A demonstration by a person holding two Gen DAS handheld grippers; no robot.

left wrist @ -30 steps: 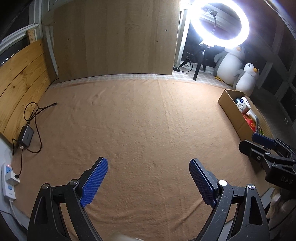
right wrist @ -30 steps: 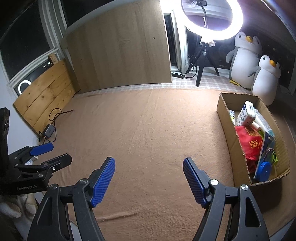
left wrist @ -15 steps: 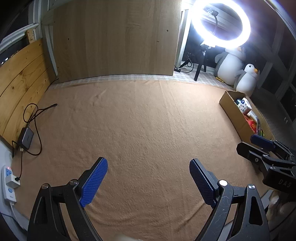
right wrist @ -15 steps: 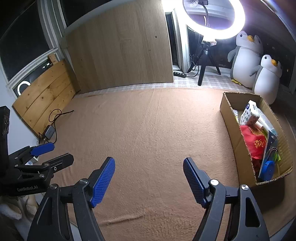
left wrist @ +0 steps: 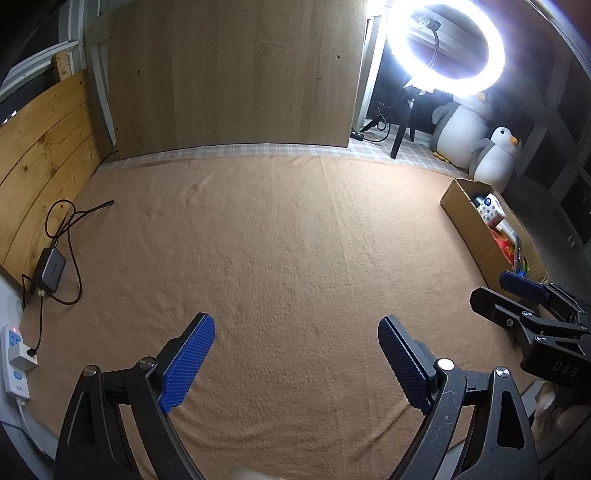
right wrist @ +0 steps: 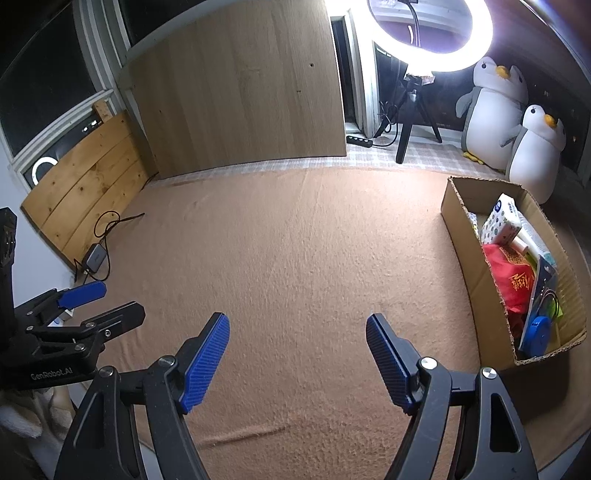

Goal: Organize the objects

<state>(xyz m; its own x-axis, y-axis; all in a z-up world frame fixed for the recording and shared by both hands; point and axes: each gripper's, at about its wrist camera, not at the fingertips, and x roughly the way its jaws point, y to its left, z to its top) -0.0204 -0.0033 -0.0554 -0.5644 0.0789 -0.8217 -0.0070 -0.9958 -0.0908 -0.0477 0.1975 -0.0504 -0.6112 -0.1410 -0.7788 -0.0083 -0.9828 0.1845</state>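
A cardboard box (right wrist: pixel 461 236) stands on the right of the tan blanket (right wrist: pixel 295 240). It holds a patterned tissue pack (right wrist: pixel 501 220), a red packet (right wrist: pixel 511 282), a round blue lid (right wrist: pixel 538 331) and other items. The same box (left wrist: pixel 469 229) shows at the right in the left wrist view. My left gripper (left wrist: pixel 295 328) hovers open over bare blanket with nothing between its blue pads. My right gripper (right wrist: pixel 297 325) is also open and empty, left of the box. Each gripper appears at the edge of the other's view.
A wooden board (right wrist: pixel 240 92) leans at the back and a plank panel (left wrist: pixel 40 147) at the left. A power brick with cable (left wrist: pixel 50 271) and a power strip (left wrist: pixel 13 360) lie at the left edge. A ring light (right wrist: pixel 428 33) on a tripod and two penguin plush toys (right wrist: pixel 517 122) stand behind the box.
Both views have shifted slightly; the box sits a little further right in the right wrist view. Both grippers keep the same opening.
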